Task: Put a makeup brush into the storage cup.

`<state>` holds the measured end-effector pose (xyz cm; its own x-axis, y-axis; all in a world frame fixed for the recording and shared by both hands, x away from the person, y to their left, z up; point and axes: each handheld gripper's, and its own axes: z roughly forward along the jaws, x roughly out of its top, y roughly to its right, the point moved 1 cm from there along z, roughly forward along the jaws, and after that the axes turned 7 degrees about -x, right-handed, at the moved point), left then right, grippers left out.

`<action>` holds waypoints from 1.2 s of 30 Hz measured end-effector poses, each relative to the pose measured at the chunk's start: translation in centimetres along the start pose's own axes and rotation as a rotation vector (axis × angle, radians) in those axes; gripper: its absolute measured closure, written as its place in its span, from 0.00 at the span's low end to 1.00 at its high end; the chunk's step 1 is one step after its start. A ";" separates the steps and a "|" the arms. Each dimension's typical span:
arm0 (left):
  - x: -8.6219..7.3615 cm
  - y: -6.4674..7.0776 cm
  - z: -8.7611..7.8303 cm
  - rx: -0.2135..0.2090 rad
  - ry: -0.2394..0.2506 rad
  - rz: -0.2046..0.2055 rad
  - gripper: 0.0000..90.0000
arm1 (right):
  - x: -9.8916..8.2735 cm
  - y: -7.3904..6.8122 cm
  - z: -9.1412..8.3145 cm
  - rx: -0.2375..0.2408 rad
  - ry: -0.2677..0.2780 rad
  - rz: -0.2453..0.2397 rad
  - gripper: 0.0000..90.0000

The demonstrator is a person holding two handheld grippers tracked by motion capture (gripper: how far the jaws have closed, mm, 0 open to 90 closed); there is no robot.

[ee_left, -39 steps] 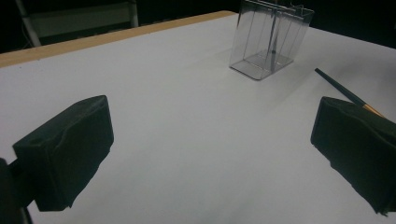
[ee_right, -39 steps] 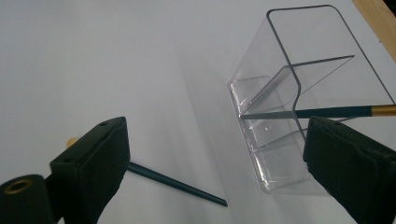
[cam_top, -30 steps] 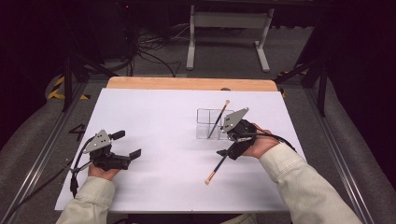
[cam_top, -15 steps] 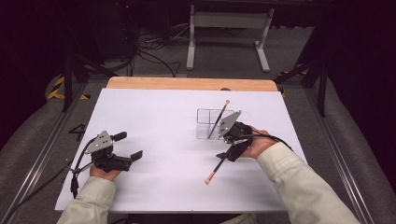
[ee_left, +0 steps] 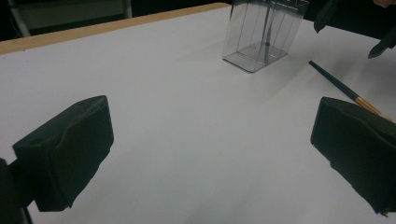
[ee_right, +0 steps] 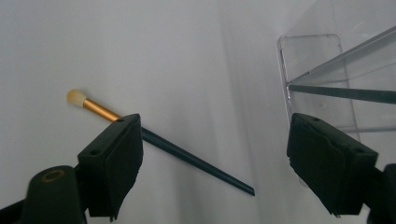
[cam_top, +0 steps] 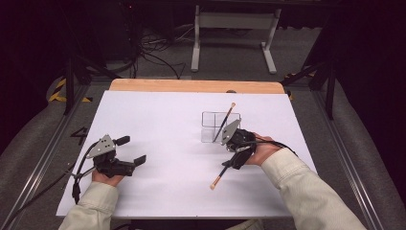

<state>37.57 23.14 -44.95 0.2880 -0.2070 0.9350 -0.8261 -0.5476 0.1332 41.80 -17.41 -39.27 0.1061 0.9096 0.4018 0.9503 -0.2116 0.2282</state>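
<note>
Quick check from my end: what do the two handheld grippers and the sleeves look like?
Both the left gripper and the right gripper are black, each topped with a grey three-cornered plate and trailing a black cable. Their jaws end in chunky black pads. Both sleeves are pale beige.

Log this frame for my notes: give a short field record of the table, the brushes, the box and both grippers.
surface: white table
box: clear, divided box, upright, right of centre
brush 1: standing tilted in the box, tip up
brush 2: lying flat on the table, pale tip toward the person
left gripper: jaws open, nothing between them, near the table's left side
right gripper: jaws open, above brush 2, beside the box
</note>
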 end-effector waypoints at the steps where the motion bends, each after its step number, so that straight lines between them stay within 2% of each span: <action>1: 0.0 0.0 0.0 -0.001 -0.003 0.001 0.00 | -0.1 0.0 0.1 0.004 -0.003 0.006 0.23; 8: 0.0 0.1 0.1 -0.008 -0.002 -0.008 0.00 | -0.6 -0.2 1.0 0.022 -0.026 0.006 0.25; 11: 0.0 0.1 0.1 -0.010 -0.001 -0.008 0.00 | -0.8 -0.4 1.4 0.037 -0.035 -0.015 0.27; 14: 0.0 0.1 0.1 -0.008 -0.005 -0.003 0.00 | -0.8 -0.7 1.7 0.043 -0.057 -0.018 0.28; 22: 0.0 0.2 0.1 -0.010 -0.002 -0.006 0.00 | -1.0 -1.0 2.5 0.059 -0.073 -0.034 0.31; 36: 0.0 0.2 0.2 -0.010 -0.010 -0.001 0.00 | -1.4 -1.5 3.6 0.085 -0.112 -0.081 0.44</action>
<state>37.52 22.92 -44.97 0.2938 -0.2150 0.9314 -0.8306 -0.5397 0.1374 41.26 -17.02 -43.41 0.0556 0.9575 0.2829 0.9780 -0.1093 0.1777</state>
